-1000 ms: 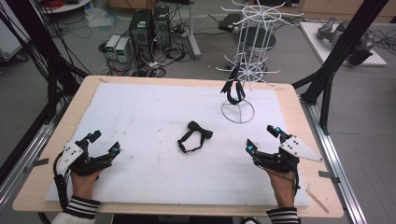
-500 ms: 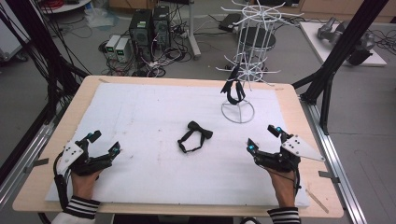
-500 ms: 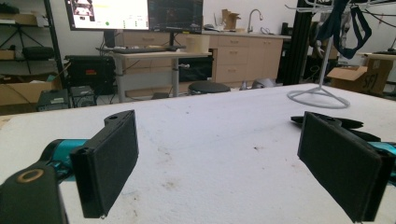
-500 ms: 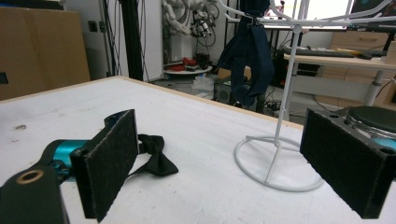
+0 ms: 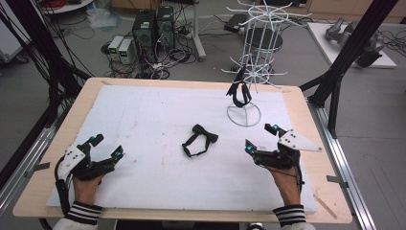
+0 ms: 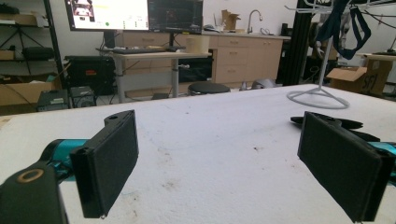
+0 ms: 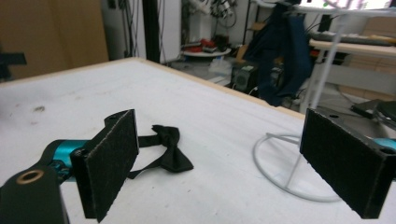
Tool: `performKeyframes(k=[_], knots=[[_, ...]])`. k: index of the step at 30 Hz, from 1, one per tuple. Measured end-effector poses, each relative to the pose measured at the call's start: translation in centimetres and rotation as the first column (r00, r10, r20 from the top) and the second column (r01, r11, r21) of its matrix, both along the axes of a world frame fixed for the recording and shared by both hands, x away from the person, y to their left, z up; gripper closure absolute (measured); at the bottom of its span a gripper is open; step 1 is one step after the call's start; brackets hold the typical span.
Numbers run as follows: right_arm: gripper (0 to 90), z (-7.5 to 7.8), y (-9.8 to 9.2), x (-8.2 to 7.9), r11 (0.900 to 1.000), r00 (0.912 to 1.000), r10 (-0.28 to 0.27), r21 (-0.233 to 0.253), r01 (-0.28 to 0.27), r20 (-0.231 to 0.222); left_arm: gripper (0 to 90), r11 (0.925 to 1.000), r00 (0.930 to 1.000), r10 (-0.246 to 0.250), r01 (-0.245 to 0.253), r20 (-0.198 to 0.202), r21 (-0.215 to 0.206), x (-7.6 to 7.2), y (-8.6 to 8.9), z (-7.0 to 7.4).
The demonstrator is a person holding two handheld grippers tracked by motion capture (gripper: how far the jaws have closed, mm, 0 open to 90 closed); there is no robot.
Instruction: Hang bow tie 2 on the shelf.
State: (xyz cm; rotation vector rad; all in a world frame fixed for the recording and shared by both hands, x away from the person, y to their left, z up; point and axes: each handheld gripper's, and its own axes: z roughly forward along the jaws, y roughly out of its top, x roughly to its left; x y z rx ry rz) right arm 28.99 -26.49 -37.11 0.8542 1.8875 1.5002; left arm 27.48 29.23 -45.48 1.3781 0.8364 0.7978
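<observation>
My left gripper (image 5: 104, 147) rests at the near left of the white mat (image 5: 143, 115), jaws spread wide, holding nothing. The black bow tie (image 5: 200, 139) lies mid-mat, strap looped toward me, well apart from both grippers. My right gripper (image 5: 261, 137) sits near right, jaws also wide and empty, just in front of the wire rack (image 5: 249, 72), where another dark tie (image 5: 239, 91) hangs. I judge the risks as pinching only the thin strap so the bow dangles, or knocking the rack's ring base.

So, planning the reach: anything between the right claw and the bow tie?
No: bare white mat separates the right claw from the bow tie, high view.
</observation>
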Motion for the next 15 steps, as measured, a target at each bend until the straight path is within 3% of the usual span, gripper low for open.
performKeyframes(k=[7, 15], knots=[[11.0, 1.1, 2.7, 1.7, 0.994, 0.9967, 0.078, -0.074, -0.08, -0.024, 12.8, 1.0, 1.0, -0.002, 0.002, 0.002, -0.001, 0.0, 0.0, 0.0], [11.0, 2.3, 5.4, 3.8, 0.978, 0.987, 0.145, -0.143, -0.153, -0.07, 12.8, 1.0, 1.0, -0.004, 0.004, 0.002, -0.002, 0.0, 0.0, 0.0]])
